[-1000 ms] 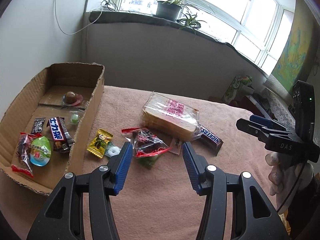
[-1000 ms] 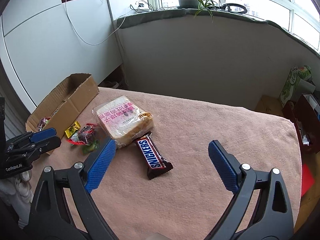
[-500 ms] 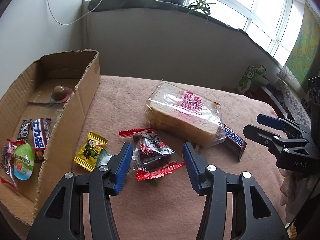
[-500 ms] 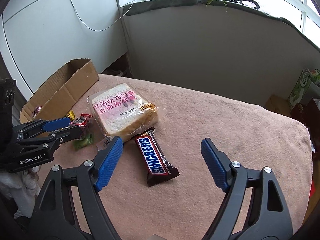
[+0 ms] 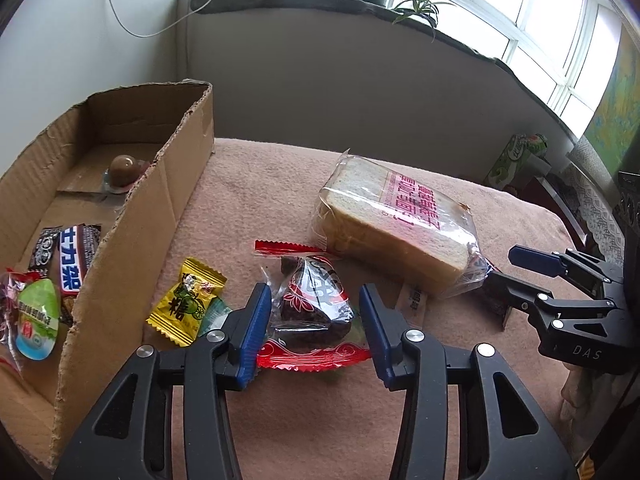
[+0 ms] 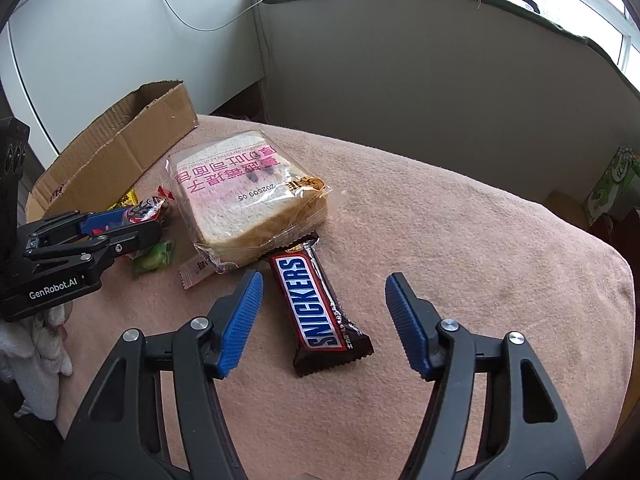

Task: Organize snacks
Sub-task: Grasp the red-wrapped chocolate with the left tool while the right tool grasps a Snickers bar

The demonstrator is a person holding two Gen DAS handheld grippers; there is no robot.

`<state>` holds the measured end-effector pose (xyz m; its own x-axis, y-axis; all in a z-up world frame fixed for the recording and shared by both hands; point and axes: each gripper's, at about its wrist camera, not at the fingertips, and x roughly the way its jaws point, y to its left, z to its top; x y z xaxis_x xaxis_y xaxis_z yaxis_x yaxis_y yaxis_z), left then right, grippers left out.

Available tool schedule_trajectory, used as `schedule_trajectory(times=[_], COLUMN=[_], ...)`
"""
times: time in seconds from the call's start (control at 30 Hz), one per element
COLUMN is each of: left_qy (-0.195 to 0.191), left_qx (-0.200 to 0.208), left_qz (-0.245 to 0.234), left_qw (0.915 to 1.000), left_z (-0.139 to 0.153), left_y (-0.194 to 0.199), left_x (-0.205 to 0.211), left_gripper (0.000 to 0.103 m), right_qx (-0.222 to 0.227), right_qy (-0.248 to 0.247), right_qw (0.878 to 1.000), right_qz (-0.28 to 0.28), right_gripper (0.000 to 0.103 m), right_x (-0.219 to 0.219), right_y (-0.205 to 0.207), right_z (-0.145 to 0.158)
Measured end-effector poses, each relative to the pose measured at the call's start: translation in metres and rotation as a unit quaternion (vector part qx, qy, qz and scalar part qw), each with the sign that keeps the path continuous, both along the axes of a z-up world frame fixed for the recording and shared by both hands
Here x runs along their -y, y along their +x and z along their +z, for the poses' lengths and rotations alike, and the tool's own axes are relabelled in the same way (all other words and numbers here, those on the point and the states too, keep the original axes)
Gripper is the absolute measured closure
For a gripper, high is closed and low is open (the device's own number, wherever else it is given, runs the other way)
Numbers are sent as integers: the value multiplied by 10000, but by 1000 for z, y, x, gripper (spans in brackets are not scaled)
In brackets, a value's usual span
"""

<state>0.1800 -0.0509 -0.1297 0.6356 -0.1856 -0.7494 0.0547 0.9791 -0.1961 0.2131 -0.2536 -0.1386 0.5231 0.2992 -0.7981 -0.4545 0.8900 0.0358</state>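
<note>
My left gripper (image 5: 314, 318) is open, its blue pads on either side of a red-trimmed dark snack packet (image 5: 314, 308) lying on the pink cloth. A yellow candy packet (image 5: 186, 302) lies to its left and a bagged bread loaf (image 5: 394, 226) behind it. A cardboard box (image 5: 132, 220) at the left holds several snacks. My right gripper (image 6: 324, 322) is open, its pads straddling the near end of a Snickers bar (image 6: 318, 308). The bread (image 6: 244, 196) lies beyond the bar. The left gripper shows in the right wrist view (image 6: 120, 224).
A green candy (image 6: 154, 258) and a small white sachet (image 6: 198, 270) lie by the bread. The cloth-covered table (image 6: 460, 240) drops off at the right. A grey wall with a plant-lined windowsill stands behind. A green carton (image 5: 516, 156) sits beyond the table.
My left gripper moved forward and down until its pads flank the red-trimmed packet. My right gripper moved forward and down over the Snickers bar. Both stayed open.
</note>
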Motion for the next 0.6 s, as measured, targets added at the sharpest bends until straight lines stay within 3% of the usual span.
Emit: schedule_trajectory(times=[0.07, 0.17, 0.23, 0.6], left_qy=[29, 14, 7, -45], left_qx=[27, 51, 58, 113], left_qz=[-13, -10, -5, -131], left_qw=[10000, 10000, 10000, 9998], left_z=[0, 0, 0, 5], left_y=[-1, -1, -1, -12], left_x=[1, 1, 1, 2], left_gripper=[59, 60, 61, 62], right_qx=[-21, 0, -23, 10], right_qy=[-97, -150, -111, -91], right_qw=[9999, 9999, 9999, 9999], right_qz=[26, 32, 69, -42], right_gripper=[53, 58, 69, 73], right_x=[-5, -8, -10, -1], right_y=[1, 1, 1, -12], right_z=[-4, -6, -7, -5])
